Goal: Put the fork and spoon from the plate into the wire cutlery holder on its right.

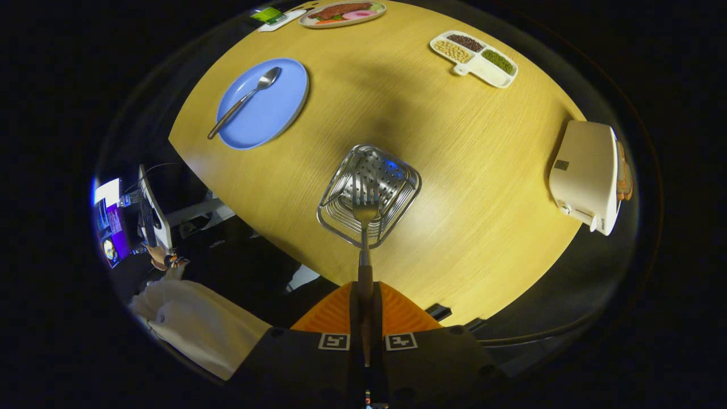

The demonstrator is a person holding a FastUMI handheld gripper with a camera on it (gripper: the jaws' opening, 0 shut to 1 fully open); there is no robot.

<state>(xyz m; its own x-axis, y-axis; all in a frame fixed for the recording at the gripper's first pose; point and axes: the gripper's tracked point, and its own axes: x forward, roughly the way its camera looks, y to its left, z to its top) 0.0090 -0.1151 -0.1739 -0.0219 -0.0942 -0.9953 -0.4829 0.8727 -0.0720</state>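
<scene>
Table [454,170]: round, light wood, filling the middle of the frame.
Toaster [588,176]: white, at the right edge of the table, bread slice in its slot.
Plate [264,105]: blue, upper left of the frame, well apart from the holder.
Gripper [364,309]: orange fingers at bottom centre, closed narrow on the fork handle.
Wire cutlery holder [369,193]: square, metal, at centre, just ahead of the fingers, seen from above.
Divided dish [474,58]: white, upper right, holding beans in three compartments.
Food plate [342,12]: top centre, at the far table edge.
Spoon [244,102]: lying diagonally on the blue plate, bowl toward upper right.
Fork [363,227]: held upright between the fingers, tines over the holder's opening.
</scene>
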